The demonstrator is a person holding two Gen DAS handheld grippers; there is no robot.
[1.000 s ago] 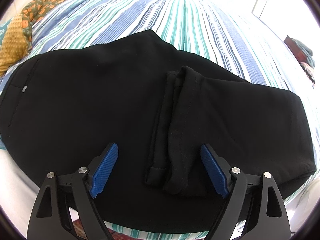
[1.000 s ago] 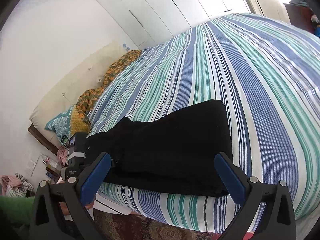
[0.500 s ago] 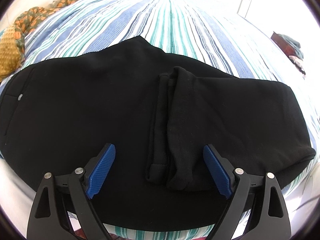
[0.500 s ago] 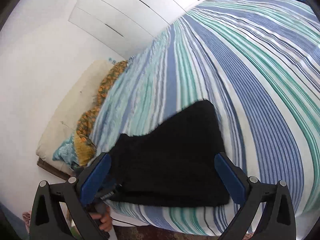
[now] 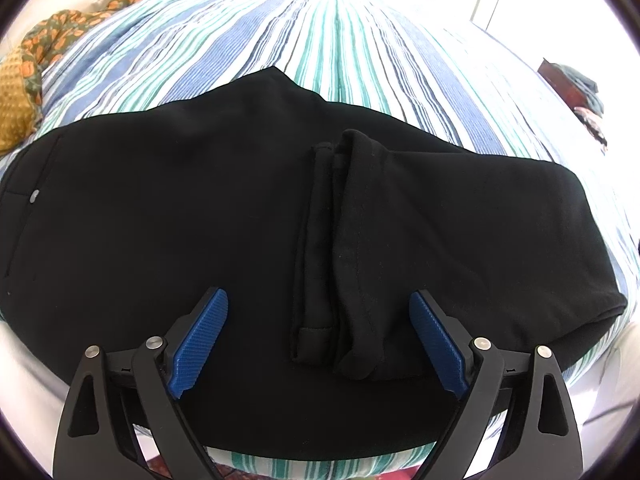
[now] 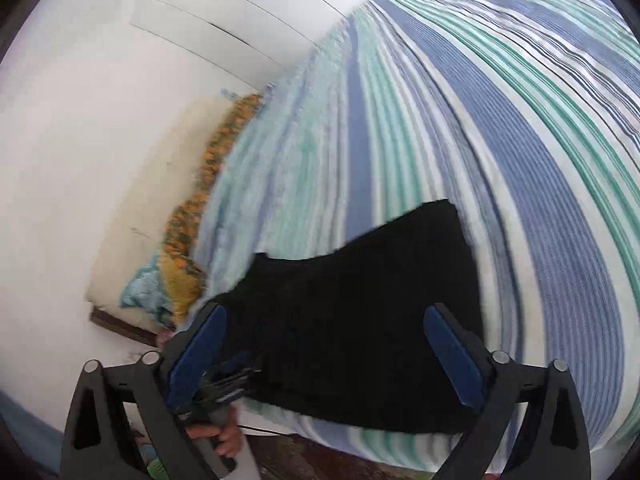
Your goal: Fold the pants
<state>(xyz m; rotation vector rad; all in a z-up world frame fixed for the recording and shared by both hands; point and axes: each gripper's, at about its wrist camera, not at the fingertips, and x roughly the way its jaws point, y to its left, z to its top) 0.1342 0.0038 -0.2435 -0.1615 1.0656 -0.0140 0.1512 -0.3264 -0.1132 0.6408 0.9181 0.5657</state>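
Both tongs are spread wide and grip nothing. We see the left gripper hanging low over the near edge of the black pants, its two blue ribbed pads far apart, one on each side of the folded leg ends. The right gripper is higher and more far from the cloth, its jaws also wide, and its view is blurred.

After the tongs we go from the largest thing to the smallest. The bed fills most of both views; its cover has stripes in blue, green and white. On the cover, near the edge closest to us, lie the pants, folded across so that the leg part rests on top of the upper part. In the left wrist view the two hemmed leg ends lie side by side near the middle, touching each other. At the far left of the pants we see a pocket line and one small round metal button.

An orange patterned cloth lies at the head side of the bed, beside a yellow cushion. White wardrobe doors stand behind the bed.

We can read no brand, label or writing on the pants, on the bed or on the tongs.
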